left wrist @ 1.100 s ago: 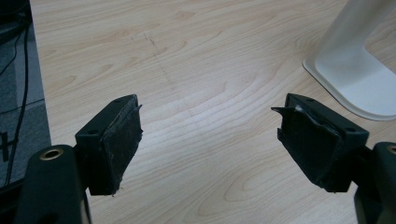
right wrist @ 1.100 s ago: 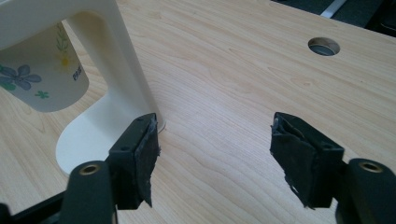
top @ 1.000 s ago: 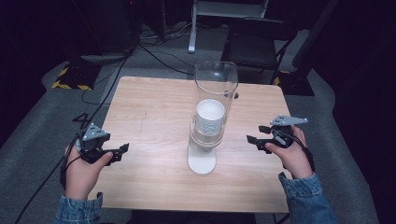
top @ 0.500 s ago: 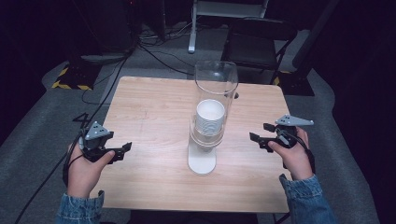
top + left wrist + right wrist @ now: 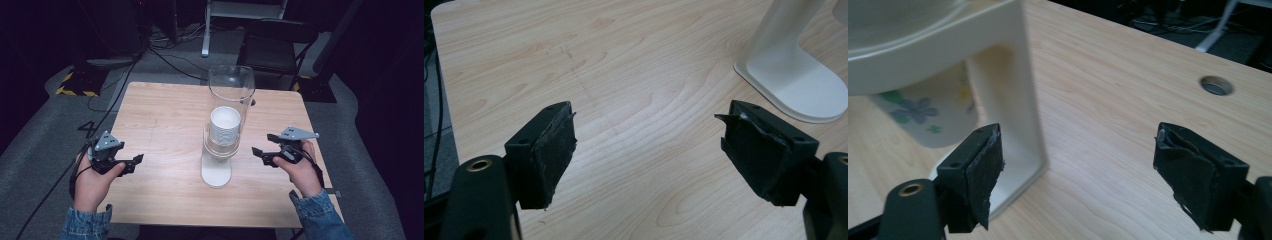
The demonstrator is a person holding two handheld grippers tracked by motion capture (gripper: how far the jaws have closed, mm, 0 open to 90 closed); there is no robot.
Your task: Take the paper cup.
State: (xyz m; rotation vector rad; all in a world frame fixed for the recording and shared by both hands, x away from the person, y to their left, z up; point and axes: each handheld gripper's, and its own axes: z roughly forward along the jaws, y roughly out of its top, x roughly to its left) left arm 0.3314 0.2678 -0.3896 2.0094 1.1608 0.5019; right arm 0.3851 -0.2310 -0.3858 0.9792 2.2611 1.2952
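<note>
A cup dispenser stands mid-table: a clear tube [image 5: 231, 87] holding a stack of white paper cups [image 5: 224, 125] on a white stand [image 5: 216, 172]. My left gripper [image 5: 135, 162] hovers low at the table's left, open and empty, its jaws wide in the left gripper view [image 5: 646, 145], with the stand's white base [image 5: 794, 82] off to their right. My right gripper [image 5: 261, 151] is open to the right of the dispenser, pointing at it. In the right gripper view [image 5: 1075, 175] the stand's upright [image 5: 1013, 85] is close ahead, with a flower-printed cup [image 5: 923, 117] hanging below the dispenser.
The wooden table [image 5: 160, 115] has a cable hole [image 5: 1216, 85] near its far right. A dark chair [image 5: 277, 42] and a white frame [image 5: 240, 10] stand beyond the far edge. Cables [image 5: 100, 100] run on the grey floor at left.
My right gripper has shifted slightly right and toward the near edge. My left gripper has drifted a little nearer the front edge. Both stay open.
</note>
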